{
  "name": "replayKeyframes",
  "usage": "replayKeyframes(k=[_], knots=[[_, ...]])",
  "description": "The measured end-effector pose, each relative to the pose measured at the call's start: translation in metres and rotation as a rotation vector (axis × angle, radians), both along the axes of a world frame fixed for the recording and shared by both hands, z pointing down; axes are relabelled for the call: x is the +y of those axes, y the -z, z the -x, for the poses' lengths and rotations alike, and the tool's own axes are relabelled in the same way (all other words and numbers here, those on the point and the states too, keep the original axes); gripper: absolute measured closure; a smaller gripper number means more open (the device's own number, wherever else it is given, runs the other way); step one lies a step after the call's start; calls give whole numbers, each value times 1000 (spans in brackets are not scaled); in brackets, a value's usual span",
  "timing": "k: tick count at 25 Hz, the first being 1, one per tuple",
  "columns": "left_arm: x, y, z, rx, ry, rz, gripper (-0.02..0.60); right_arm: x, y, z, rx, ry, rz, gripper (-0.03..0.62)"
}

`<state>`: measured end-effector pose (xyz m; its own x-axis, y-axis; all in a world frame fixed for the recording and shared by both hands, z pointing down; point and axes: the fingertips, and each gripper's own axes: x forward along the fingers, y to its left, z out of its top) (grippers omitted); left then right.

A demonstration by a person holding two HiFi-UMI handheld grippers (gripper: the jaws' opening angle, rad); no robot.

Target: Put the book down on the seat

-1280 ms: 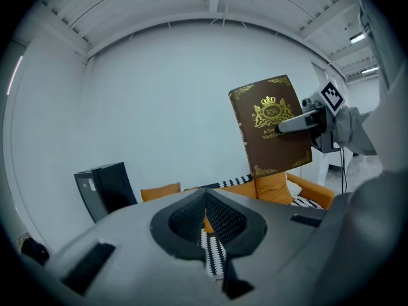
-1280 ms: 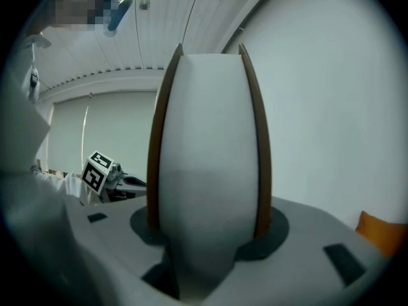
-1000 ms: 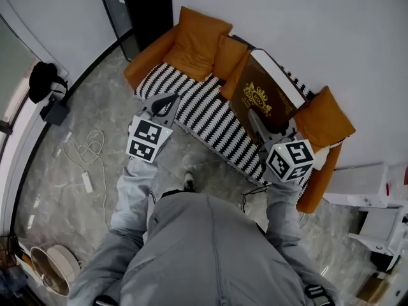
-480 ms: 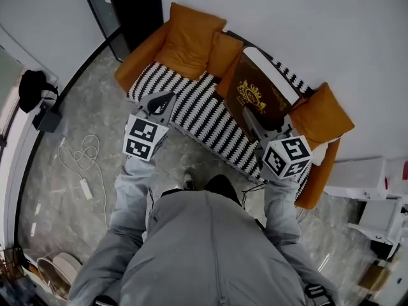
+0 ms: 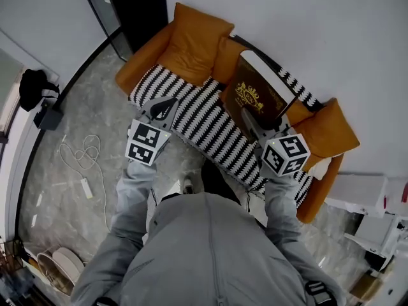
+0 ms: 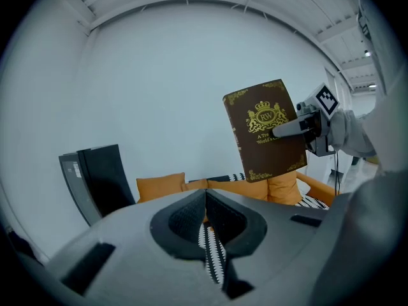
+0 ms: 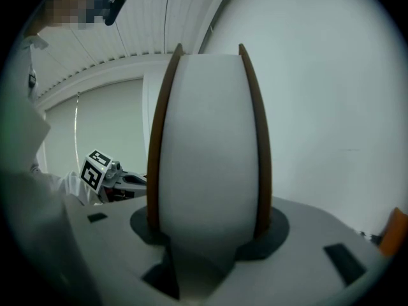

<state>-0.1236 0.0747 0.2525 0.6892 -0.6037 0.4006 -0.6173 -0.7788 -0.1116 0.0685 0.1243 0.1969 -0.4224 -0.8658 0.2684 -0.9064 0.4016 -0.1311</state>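
Note:
A thick brown book point(image 5: 258, 94) with a gold crest is held upright over the sofa's black-and-white zigzag seat point(image 5: 204, 116). My right gripper point(image 5: 255, 121) is shut on its lower edge. In the right gripper view the book's white page block point(image 7: 207, 145) fills the gap between the jaws, with a brown cover on each side. The left gripper view shows the book point(image 6: 264, 129) clear of the seat, with the right gripper point(image 6: 284, 131) gripping it. My left gripper point(image 5: 167, 102) hangs over the seat's front edge, jaws together and empty point(image 6: 205, 196).
Orange cushions point(image 5: 194, 43) lean on the sofa's left end, and another cushion point(image 5: 325, 132) is at its right end. A black cabinet point(image 5: 127, 5) stands left of the sofa. A white cable point(image 5: 83, 158) and a dark bag point(image 5: 35, 85) lie on the floor. White furniture point(image 5: 363, 190) is at the right.
The person has stepped a little toward the sofa, and a leg now shows below the seat edge. The book stays upright in the right gripper. The left gripper is hardly displaced.

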Motion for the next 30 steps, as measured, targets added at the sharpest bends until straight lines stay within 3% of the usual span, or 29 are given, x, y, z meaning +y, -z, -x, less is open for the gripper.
replayKeyframes(k=[13,18,22,25,30], knots=[[-108,-59,-11,-35,107,122,555,-125,-95,-39,-165,-11,224,359],[-143,-88,-18,-46,138,149,555,-168,-151,-50,-292,-42,331,359],[-171,-111,-9,-48,162,171,555,-204,-206,-37,-430,-37,415,359],[-174,-129,-8,-70,178,204,555,-216,-246,-27,-556,-23,471,359],[-177,-159,-28,-85,197,243,555,-230,-318,-37,-682,-54,564,359]])
